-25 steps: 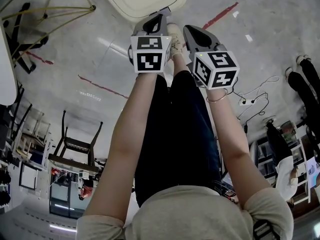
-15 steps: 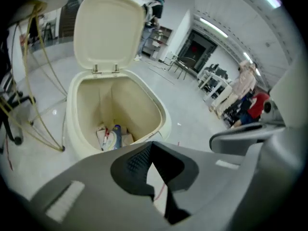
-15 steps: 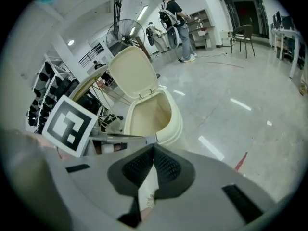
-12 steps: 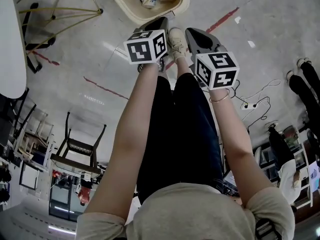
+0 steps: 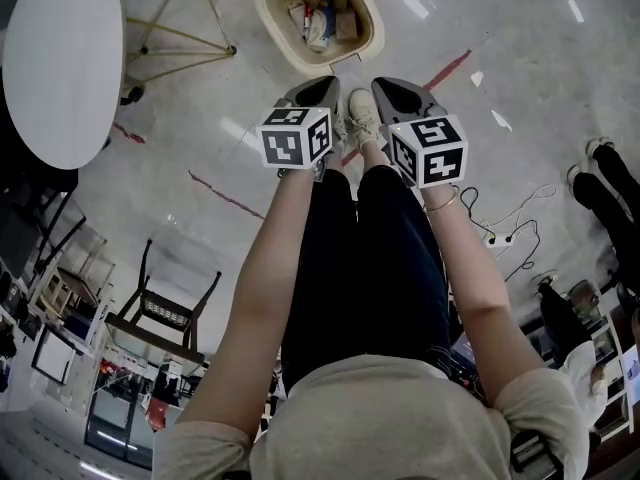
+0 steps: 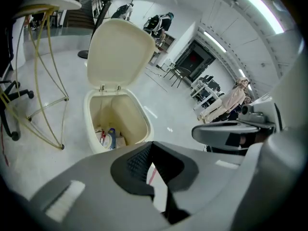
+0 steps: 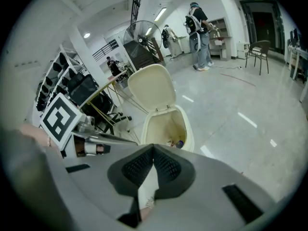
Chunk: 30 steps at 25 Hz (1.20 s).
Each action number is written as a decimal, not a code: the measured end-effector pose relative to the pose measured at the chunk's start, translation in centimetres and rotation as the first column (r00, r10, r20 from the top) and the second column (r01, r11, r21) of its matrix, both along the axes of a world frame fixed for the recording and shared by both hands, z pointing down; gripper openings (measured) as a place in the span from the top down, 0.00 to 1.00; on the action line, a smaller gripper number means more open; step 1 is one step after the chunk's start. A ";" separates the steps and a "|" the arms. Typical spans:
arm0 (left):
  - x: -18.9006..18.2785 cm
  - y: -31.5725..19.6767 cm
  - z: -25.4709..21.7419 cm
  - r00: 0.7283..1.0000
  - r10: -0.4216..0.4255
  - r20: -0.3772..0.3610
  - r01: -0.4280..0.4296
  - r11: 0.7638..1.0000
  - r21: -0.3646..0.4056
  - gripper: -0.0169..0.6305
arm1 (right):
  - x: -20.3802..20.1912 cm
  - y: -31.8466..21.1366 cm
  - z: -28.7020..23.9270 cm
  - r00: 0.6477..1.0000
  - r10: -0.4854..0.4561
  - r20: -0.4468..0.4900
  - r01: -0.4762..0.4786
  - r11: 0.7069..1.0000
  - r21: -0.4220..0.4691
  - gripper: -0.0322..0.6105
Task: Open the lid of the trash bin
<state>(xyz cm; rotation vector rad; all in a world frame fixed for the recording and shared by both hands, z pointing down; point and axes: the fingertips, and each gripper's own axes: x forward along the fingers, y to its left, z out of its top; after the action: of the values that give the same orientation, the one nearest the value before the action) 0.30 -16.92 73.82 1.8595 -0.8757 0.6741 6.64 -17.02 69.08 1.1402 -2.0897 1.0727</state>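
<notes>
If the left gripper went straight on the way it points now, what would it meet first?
The left gripper would probably meet the near rim of the open trash bin; depth is unclear, so perhaps the floor before it.

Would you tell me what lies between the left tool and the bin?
Only bare floor separates the left tool from the bin; the head view shows it.

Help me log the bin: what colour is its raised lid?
The lid is cream, clearest in the left gripper view.
</notes>
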 end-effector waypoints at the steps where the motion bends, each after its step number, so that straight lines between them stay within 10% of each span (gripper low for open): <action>1: 0.0 0.0 -1.0 1.000 0.007 -0.004 -0.007 1.000 0.012 0.96 | -0.1 -0.1 -0.8 1.000 -0.002 -0.001 0.002 1.000 0.008 0.94; 13: 0.0 -1.8 -14.0 0.991 0.025 -0.129 -0.002 0.985 0.172 0.96 | -2.0 -0.6 -12.0 0.999 -0.030 0.025 0.026 0.990 0.142 0.94; 30: -0.3 0.7 -27.6 0.987 0.112 -0.114 -0.069 0.941 0.331 0.96 | -3.9 -0.5 -27.4 0.996 -0.082 0.041 0.063 0.935 0.349 0.94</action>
<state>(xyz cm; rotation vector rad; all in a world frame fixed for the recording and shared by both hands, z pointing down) 0.01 -16.27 46.20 2.2258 -0.8582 0.4746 2.79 -17.52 41.65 1.1928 -2.4119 0.7230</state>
